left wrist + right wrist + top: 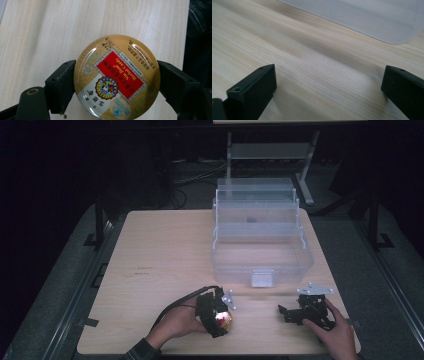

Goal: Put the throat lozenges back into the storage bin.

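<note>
A round gold candy tin with a red label sits between the two black jaws of my left gripper, which press on its rim from both sides. In the high view the same tin shows as a gold and red spot at the tip of the left gripper, near the table's front edge. My right gripper lies low over the table at the front right, held by a hand, jaws wide apart. In the right gripper view its jaws stand open over bare wood.
A clear plastic tiered box with a front latch stands open on the wooden table at the centre right; its corner shows ahead of the right gripper. Dark floor and a metal stand lie beyond the far edge.
</note>
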